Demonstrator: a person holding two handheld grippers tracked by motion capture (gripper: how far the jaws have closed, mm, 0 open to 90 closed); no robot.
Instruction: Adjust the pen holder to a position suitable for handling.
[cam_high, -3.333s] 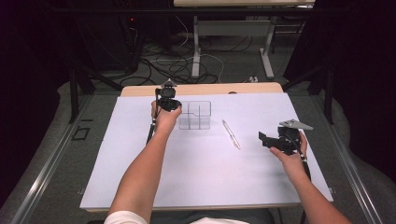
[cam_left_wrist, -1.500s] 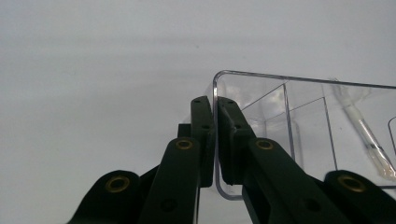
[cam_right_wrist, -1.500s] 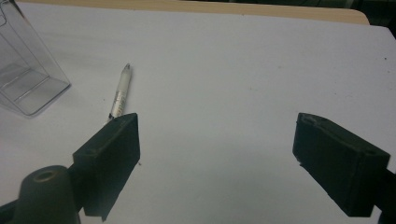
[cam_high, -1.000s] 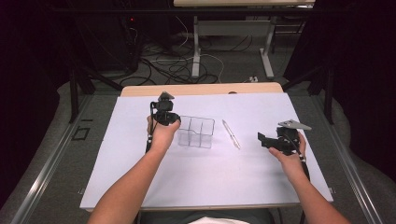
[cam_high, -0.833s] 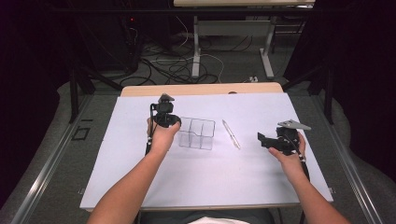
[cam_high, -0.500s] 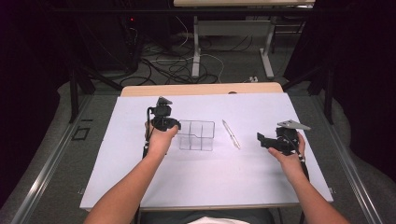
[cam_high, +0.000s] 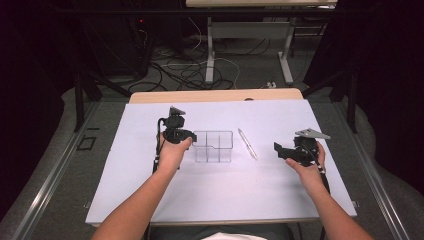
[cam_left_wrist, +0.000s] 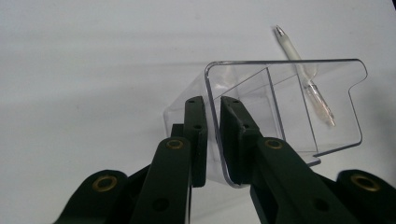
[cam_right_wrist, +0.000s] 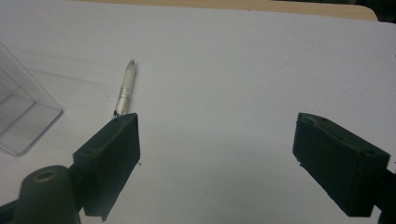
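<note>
Clear plastic makes up the one organizer (cam_high: 214, 146) on the table (cam_high: 150, 200), a shallow box split by inner walls into compartments; the high view suggests about six, though the clear walls make the count uncertain. It sits near the middle of the white sheet, a little left of centre. One pen (cam_high: 247, 144) lies just to its right, apart from it, slanting with one end toward the far edge.

Two grippers are in use, one in each hand. The left gripper (cam_high: 176, 131) is at the organizer's left side, and in the left gripper view (cam_left_wrist: 212, 140) its two black jaws stand close together with one clear wall of the organizer (cam_left_wrist: 285, 107) pinched between them, one jaw outside and one inside. In that view the pen (cam_left_wrist: 306, 77) shows through the far walls.

The right gripper (cam_high: 290, 151) is held above the sheet well to the right of the pen, touching nothing. In the right gripper view (cam_right_wrist: 217, 154) its two jaws are spread wide with bare white sheet between them; the pen (cam_right_wrist: 124, 88) lies just beyond the jaw on the left of that view, and one corner of the organizer (cam_right_wrist: 23, 121) shows at the left edge.
</note>
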